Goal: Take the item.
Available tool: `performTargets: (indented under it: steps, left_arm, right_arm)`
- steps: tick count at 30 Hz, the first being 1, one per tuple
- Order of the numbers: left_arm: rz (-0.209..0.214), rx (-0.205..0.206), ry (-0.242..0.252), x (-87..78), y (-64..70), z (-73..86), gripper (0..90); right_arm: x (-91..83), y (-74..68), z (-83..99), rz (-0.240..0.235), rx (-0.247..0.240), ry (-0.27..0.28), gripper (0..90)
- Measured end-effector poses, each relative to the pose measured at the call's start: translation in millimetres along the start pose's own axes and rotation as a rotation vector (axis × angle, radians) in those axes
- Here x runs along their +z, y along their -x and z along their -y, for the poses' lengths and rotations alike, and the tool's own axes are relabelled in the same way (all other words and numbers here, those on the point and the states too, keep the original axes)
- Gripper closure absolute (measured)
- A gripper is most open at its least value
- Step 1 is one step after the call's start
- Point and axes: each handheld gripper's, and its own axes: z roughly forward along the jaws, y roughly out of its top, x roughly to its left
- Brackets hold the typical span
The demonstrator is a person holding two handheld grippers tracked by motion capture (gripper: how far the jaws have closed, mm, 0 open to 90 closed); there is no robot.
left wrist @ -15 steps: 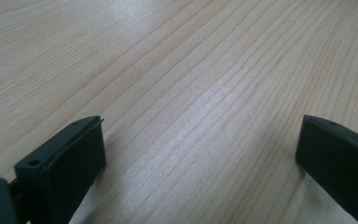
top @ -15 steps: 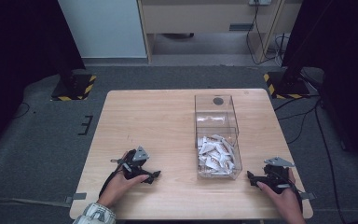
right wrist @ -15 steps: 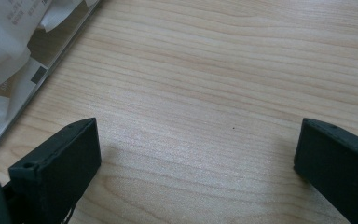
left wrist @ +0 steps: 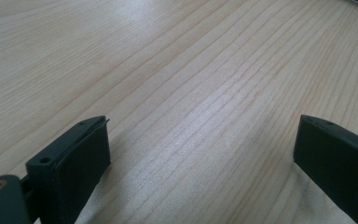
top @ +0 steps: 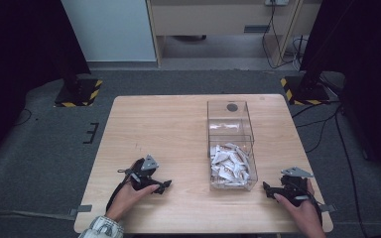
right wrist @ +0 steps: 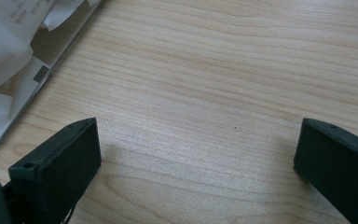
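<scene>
Little was moved since the earlier frame: both grippers, left (top: 164, 186) and right (top: 267, 188), were kept gaping, empty, at lower frame beside the box (top: 230, 144).

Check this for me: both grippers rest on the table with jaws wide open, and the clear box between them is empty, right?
Not quite. The clear box is not empty: white packets are piled in its near end, as the high view shows. The rest stands: the left gripper and right gripper rest on the table with jaws wide open.

Tool (right wrist: 198, 158) wide apart above bare table (right wrist: 223, 84), perhaps paper packets (right wrist: 4, 51) far left
</scene>
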Motion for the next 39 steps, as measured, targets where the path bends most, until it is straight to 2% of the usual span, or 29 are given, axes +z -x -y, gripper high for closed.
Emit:
performTargets:
  steps: [7, 12, 15, 17, 21, 27, 30, 39]
  left_arm:
    - [0.015, 0.009, 0.041, -7.6, 6.5, -8.5, 4.2]
    - [0.022, 0.016, 0.052, -10.1, 10.0, -12.4, 4.8]
    - [0.032, 0.034, 0.067, -12.5, 14.7, -20.2, 5.1]
    - [0.036, 0.035, 0.070, -12.8, 16.0, -22.0, 5.1]
    - [0.052, 0.066, 0.064, -11.9, 22.9, -29.8, 6.0]
    - [0.101, 0.083, 0.087, -12.7, 30.8, -47.1, 6.4]
    - [0.102, 0.104, 0.078, -12.3, 32.7, -53.5, 6.5]
    - [0.107, 0.115, 0.065, -7.7, 33.3, -65.6, 6.5]
  right_arm:
    - [0.0, -0.1, 0.0, 0.000, 0.000, 0.000, 0.8]
    - [0.0, 0.0, 0.0, 0.000, 0.000, 0.000, 0.8]
    - [0.0, -0.1, 0.0, 0.000, 0.000, 0.000, 0.8]
    - [0.0, -0.2, 0.0, 0.000, 0.002, -0.001, 0.8]
    - [0.0, -0.2, -0.1, 0.000, 0.001, -0.001, 0.8]
    - [0.0, -0.2, 0.0, 0.001, 0.001, -0.001, 0.8]
    - [0.0, -0.1, 0.0, 0.000, 0.001, -0.001, 0.8]
    - [0.0, -0.1, 0.0, 0.000, 0.000, 0.000, 0.8]
